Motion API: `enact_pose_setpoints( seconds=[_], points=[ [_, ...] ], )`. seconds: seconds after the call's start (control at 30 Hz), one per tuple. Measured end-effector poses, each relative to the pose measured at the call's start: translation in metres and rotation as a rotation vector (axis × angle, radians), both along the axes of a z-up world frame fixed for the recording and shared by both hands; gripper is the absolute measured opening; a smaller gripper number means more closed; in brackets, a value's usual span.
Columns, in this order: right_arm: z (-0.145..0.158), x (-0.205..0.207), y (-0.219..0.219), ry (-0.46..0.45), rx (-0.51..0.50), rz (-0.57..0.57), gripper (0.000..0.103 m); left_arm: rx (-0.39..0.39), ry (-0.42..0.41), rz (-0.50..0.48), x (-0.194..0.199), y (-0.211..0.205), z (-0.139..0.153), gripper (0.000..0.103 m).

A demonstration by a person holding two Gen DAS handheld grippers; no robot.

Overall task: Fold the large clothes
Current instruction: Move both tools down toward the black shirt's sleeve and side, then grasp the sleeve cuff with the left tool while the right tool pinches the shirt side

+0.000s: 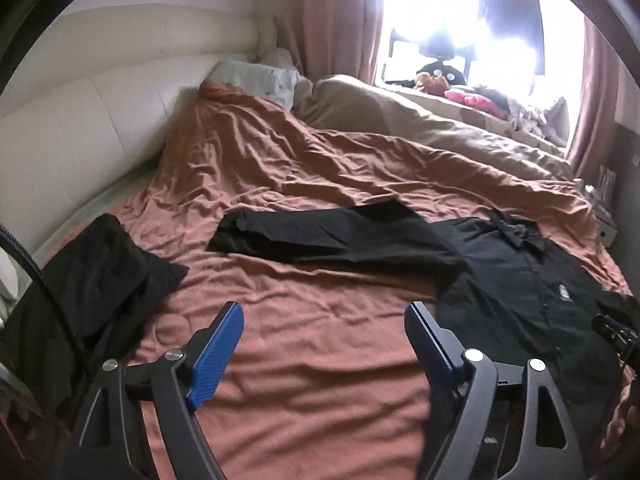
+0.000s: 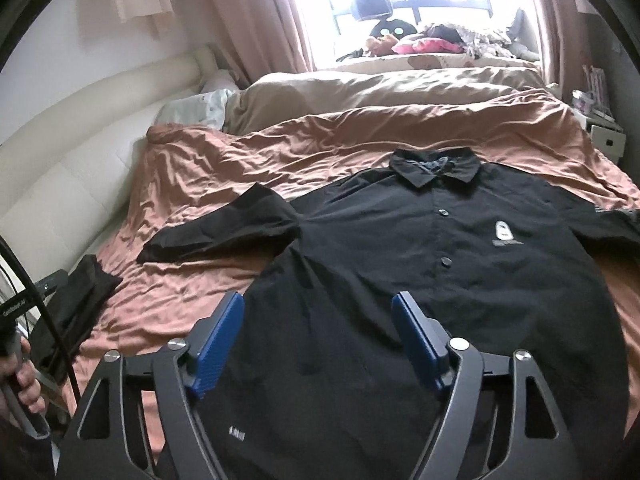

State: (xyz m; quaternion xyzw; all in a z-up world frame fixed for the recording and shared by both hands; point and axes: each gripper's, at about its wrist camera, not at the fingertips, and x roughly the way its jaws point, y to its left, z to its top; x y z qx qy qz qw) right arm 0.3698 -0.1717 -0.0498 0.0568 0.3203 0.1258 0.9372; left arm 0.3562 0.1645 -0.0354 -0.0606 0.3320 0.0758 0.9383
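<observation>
The black shirt's (image 2: 400, 280) hem is cut off below.

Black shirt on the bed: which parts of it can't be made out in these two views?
- Black shirt, right wrist view: hem hidden behind the right gripper; far sleeve cut off by the frame edge.
- Chest logo: text beneath it too small to read.
- Left wrist view: the shirt's near side runs off the right edge, past the open left gripper.

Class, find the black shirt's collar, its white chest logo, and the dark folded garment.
collar (image 2: 436, 168), right wrist view, middle of the collar.
white chest logo (image 2: 503, 231), right wrist view, logo's centre.
dark folded garment (image 1: 108, 264), left wrist view, top face.
</observation>
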Motion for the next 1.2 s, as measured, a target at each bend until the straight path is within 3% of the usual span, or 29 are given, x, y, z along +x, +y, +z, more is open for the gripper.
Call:
enact_pose_setpoints(
  seconds=[0.1, 0.27, 0.4, 0.6, 0.9, 1.2],
  points=[
    [-0.007, 0.030, 0.008, 0.036, 0.031, 0.018, 0.055, -0.016, 0.031, 0.009, 0.028, 0.023, -0.004, 0.070],
    [-0.014, 0.073, 0.021, 0.060, 0.027, 0.032, 0.047, 0.007, 0.065, 0.039, 0.069, 0.057, -0.005, 0.068],
    [-0.026, 0.104, 0.027, 0.098, 0.037, 0.029, 0.046, 0.006, 0.098, 0.078, 0.101, 0.090, -0.014, 0.067],
    [-0.034, 0.143, 0.034, 0.156, 0.051, 0.027, 0.040, -0.069, 0.154, 0.150, 0.146, 0.140, -0.044, 0.067],
    [-0.055, 0.199, 0.055, 0.196, 0.049, 0.039, 0.027, -0.132, 0.229, 0.202, 0.207, 0.182, -0.099, 0.068],
    [-0.085, 0.226, 0.070, 0.238, 0.044, 0.059, 0.027, -0.158, 0.293, 0.291, 0.237, 0.213, -0.151, 0.067]
  ],
)
